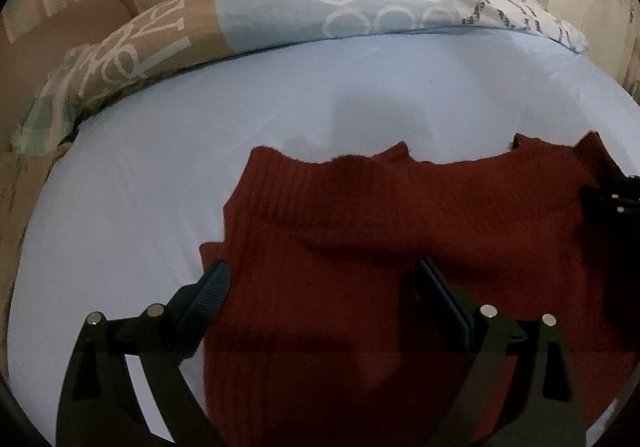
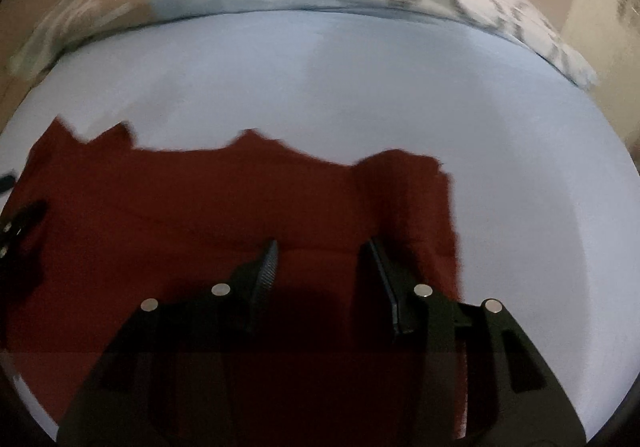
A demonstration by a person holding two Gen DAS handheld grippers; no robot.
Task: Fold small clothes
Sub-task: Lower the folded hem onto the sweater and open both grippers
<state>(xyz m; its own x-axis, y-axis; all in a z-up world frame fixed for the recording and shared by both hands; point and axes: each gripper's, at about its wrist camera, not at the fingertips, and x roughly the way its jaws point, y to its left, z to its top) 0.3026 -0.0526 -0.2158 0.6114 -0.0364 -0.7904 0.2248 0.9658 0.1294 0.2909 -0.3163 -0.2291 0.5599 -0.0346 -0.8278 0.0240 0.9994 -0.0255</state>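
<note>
Sweater [image 1: 380, 231], red and ribbed, lies flat on my blue bed sheet [image 1: 200, 151]. Its far edge is bumpy, and past it the sheet is bare up to the patterned pillow [image 1: 280, 3]. My left claw [image 1: 320, 287] is spread wide over the sweater's left edge, pinching nothing. My right claw [image 2: 322, 263] is near the sweater's right edge, partly open with red cloth in the gap; it does not pinch. The left view shows bare sheet to the left, the blurry right view bare sheet to the right.
</note>
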